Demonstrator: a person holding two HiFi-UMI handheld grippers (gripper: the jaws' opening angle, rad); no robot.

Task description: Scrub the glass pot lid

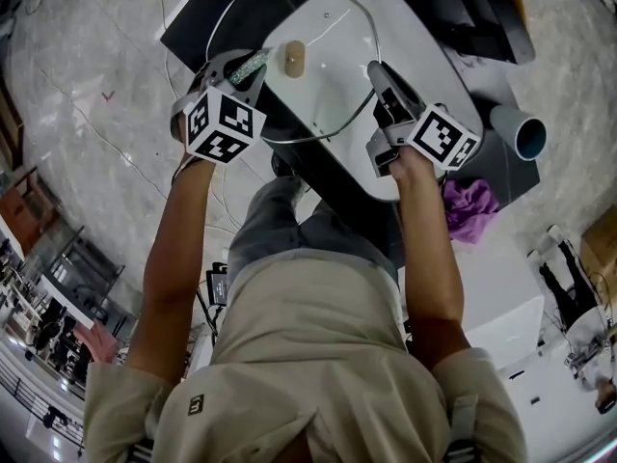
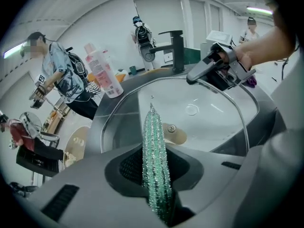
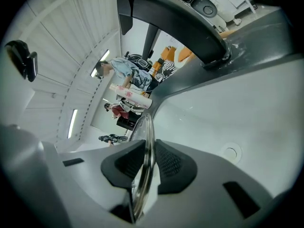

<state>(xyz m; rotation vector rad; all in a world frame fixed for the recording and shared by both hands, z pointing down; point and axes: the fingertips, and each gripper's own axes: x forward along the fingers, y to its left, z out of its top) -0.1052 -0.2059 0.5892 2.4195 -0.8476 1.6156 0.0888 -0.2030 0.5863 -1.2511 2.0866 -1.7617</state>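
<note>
The glass pot lid (image 1: pixel 318 61) with its beige knob (image 1: pixel 293 58) is held level over a white sink (image 1: pixel 424 56). My right gripper (image 1: pixel 381 90) is shut on the lid's metal rim (image 3: pixel 145 160) at its right edge. My left gripper (image 1: pixel 253 66) is shut on a glittery green scrubbing pad (image 2: pixel 155 165); the pad (image 1: pixel 253 64) stands on edge at the lid's left side, just left of the knob (image 2: pixel 173 133). In the left gripper view the right gripper (image 2: pixel 192 78) shows across the lid (image 2: pixel 199 113).
A black faucet (image 2: pixel 175 46) stands behind the sink, with a pink-and-white bottle (image 2: pixel 103 72) on the counter to its left. A purple cloth (image 1: pixel 468 205) lies on the white counter by my right arm. Other people (image 2: pixel 61 80) stand in the background.
</note>
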